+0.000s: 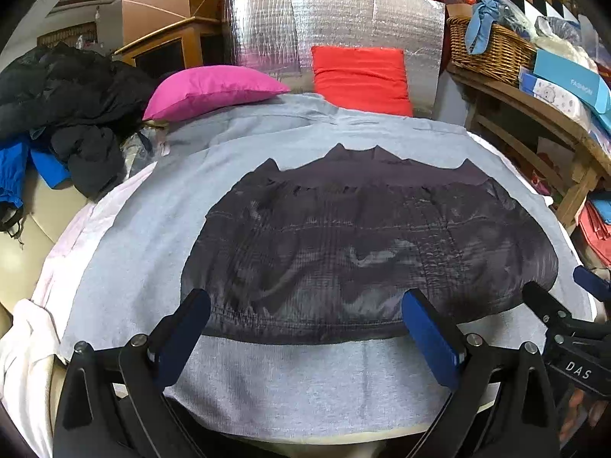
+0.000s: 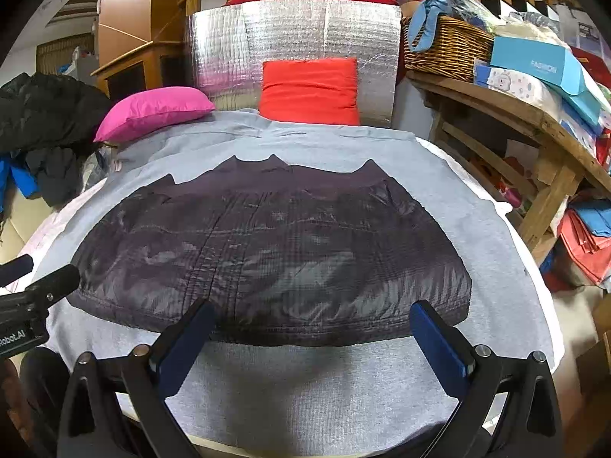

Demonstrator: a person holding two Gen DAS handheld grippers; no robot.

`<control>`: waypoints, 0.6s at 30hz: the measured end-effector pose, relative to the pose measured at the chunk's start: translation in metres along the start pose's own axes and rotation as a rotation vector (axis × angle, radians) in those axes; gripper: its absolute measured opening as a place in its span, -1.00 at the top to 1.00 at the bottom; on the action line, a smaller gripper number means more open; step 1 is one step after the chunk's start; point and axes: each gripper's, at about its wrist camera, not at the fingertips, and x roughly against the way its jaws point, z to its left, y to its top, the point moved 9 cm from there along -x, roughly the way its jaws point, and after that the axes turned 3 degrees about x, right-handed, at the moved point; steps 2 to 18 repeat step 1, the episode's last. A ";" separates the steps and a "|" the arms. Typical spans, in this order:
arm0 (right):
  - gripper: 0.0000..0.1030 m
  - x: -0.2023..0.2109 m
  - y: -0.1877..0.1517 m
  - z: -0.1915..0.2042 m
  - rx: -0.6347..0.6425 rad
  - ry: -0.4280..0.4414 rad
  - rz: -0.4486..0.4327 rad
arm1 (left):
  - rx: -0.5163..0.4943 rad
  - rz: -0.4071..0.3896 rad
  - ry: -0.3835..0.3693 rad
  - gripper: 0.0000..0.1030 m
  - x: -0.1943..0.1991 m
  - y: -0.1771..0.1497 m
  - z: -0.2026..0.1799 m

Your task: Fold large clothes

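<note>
Left claw [image 1: 305,328] is spread wide, holding nothing, just over the near hem of the dark quilted jacket [image 1: 366,244]. Jacket lies flat on the grey sheet [image 1: 126,259], long axis running left-right, collar pointing toward the red cushion [image 1: 361,78]. Right claw [image 2: 313,330] is also wide, empty.

The grey cloth's [image 1: 305,389] near edge runs below both frames.

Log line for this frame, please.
left gripper open | right gripper open | dark jacket flat on grey sheet, ungrasped
</note>
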 end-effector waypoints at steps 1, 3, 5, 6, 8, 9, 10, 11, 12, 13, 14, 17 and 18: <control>-1.00 0.000 0.000 0.001 0.001 0.001 0.001 | -0.002 0.001 -0.002 -0.94 0.000 0.000 -0.001; -1.00 0.000 0.000 0.001 0.001 0.001 0.001 | -0.002 0.001 -0.002 -0.94 0.000 0.000 -0.001; -1.00 0.000 0.000 0.001 0.001 0.001 0.001 | -0.002 0.001 -0.002 -0.94 0.000 0.000 -0.001; -1.00 0.000 0.000 0.001 0.001 0.001 0.001 | -0.002 0.001 -0.002 -0.94 0.000 0.000 -0.001; -1.00 0.000 0.000 0.001 0.001 0.001 0.001 | -0.002 0.001 -0.002 -0.94 0.000 0.000 -0.001; -1.00 0.000 0.000 0.001 0.001 0.001 0.001 | -0.002 0.001 -0.002 -0.94 0.000 0.000 -0.001; -1.00 0.000 0.000 0.001 0.001 0.001 0.001 | -0.002 0.001 -0.002 -0.94 0.000 0.000 -0.001; -1.00 0.000 0.000 0.001 0.001 0.001 0.001 | -0.002 0.001 -0.002 -0.94 0.000 0.000 -0.001; -1.00 0.000 0.000 0.001 0.001 0.001 0.001 | -0.002 0.001 -0.002 -0.94 0.000 0.000 -0.001; -1.00 0.000 0.000 0.001 0.001 0.001 0.001 | -0.002 0.001 -0.002 -0.94 0.000 0.000 -0.001; -1.00 0.000 0.000 0.001 0.001 0.001 0.001 | -0.002 0.001 -0.002 -0.94 0.000 0.000 -0.001; -1.00 0.000 0.000 0.001 0.001 0.001 0.001 | -0.002 0.001 -0.002 -0.94 0.000 0.000 -0.001; -1.00 0.000 0.000 0.001 0.001 0.001 0.001 | -0.002 0.001 -0.002 -0.94 0.000 0.000 -0.001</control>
